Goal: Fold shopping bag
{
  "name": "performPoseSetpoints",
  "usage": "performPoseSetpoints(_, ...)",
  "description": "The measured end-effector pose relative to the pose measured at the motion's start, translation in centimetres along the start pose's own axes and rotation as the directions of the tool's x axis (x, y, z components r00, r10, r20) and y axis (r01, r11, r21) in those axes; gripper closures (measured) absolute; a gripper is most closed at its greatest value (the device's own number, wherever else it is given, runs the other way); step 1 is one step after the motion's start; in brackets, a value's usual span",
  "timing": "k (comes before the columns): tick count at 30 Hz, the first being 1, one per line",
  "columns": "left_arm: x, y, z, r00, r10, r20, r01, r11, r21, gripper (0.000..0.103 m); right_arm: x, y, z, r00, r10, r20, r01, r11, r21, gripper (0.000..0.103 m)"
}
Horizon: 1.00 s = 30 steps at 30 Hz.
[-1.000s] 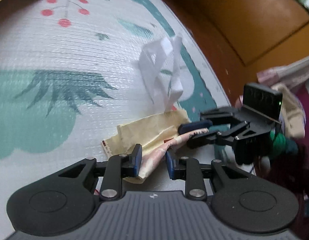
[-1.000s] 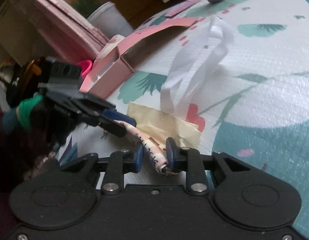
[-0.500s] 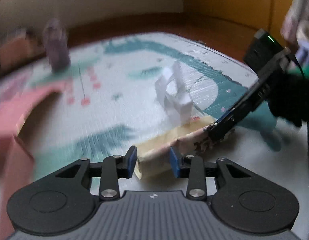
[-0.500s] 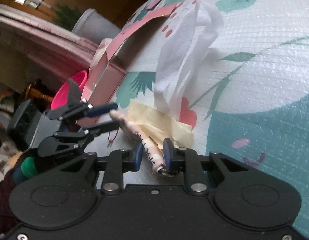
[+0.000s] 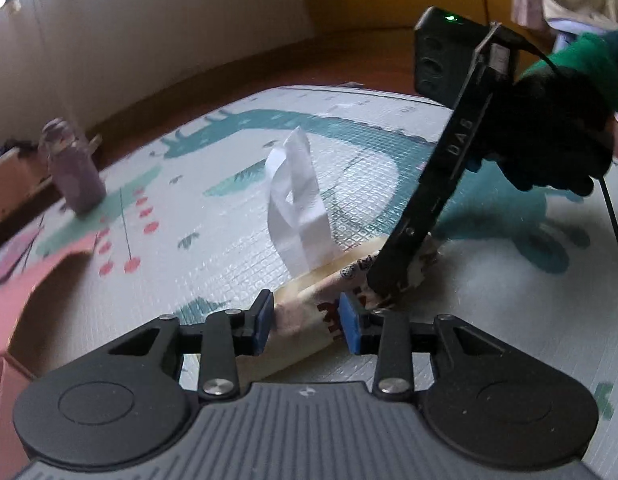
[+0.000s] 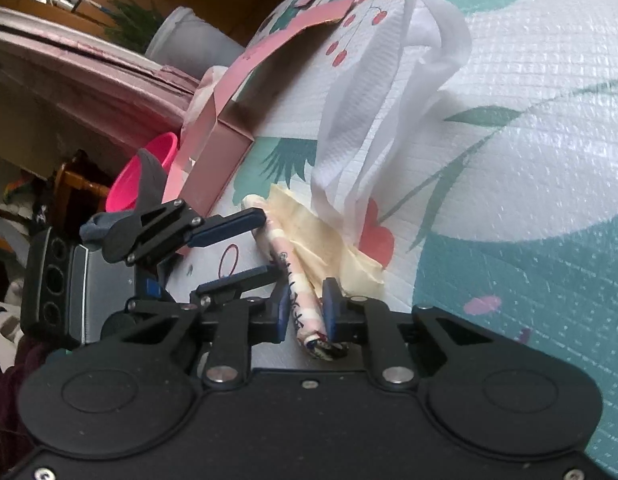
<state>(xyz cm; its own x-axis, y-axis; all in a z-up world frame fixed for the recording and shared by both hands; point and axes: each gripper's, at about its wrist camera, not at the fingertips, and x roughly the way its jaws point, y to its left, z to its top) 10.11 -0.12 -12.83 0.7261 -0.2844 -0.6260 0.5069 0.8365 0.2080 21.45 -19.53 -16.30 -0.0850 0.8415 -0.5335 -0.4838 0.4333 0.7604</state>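
Note:
The shopping bag (image 5: 309, 292) lies on the mat as a tight pink-patterned roll (image 6: 293, 276), a cream flap (image 6: 321, 248) beside it. Its white handles (image 5: 297, 200) stand up behind (image 6: 373, 92). My left gripper (image 5: 307, 324) straddles one end of the roll at a slant, jaws apart and not squeezing; in the right wrist view it (image 6: 269, 242) comes in from the left. My right gripper (image 6: 306, 308) grips the other end; its jaws are closing, pads against the roll. In the left wrist view it (image 5: 385, 288) shows edge-on, held by a black-gloved hand (image 5: 549, 140).
A printed play mat (image 6: 529, 160) covers the floor. An open pink cardboard box (image 6: 213, 160) lies left of the bag, with a pink bowl (image 6: 141, 176) and a white bucket (image 6: 189, 40) beyond it. A purple bottle (image 5: 73, 172) stands at the mat's far left.
My left gripper let go of the bag's fold, swung round and rolled level, and now straddles the roll's end. The right jaws have narrowed on the roll without moving away.

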Motion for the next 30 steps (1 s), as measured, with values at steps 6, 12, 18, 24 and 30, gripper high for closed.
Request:
performPoseSetpoints(6,1.0,-0.2,-0.4,0.999,0.043,0.012,-0.041,0.987,-0.157,0.067,-2.5,3.3,0.5,0.979,-0.179,0.099,0.196,0.957,-0.212,0.083)
performPoseSetpoints(12,2.1,0.3,0.4,0.998,0.056,-0.007,-0.057,0.974,-0.218,0.067,-1.5,9.7,-1.8,0.940,-0.289,0.183,0.339,0.715,-0.611,0.083)
performPoseSetpoints(18,3.0,1.8,1.7,0.996,0.010,-0.087,-0.036,0.950,-0.309,0.067,2.1,9.9,-3.2,0.876,-0.427,0.223,0.435,0.502,-0.748,0.079)
performPoseSetpoints(24,3.1,1.8,2.1,0.995,0.001,-0.101,-0.032,0.952,-0.303,0.067,2.5,9.5,-3.9,0.855,-0.462,0.235,0.461,0.468,-0.754,0.067)
performPoseSetpoints(30,0.8,1.7,0.9,0.999,0.034,-0.037,-0.042,0.974,-0.221,0.067,2.7,9.7,-3.5,0.852,-0.472,0.226,0.465,0.486,-0.740,0.066)
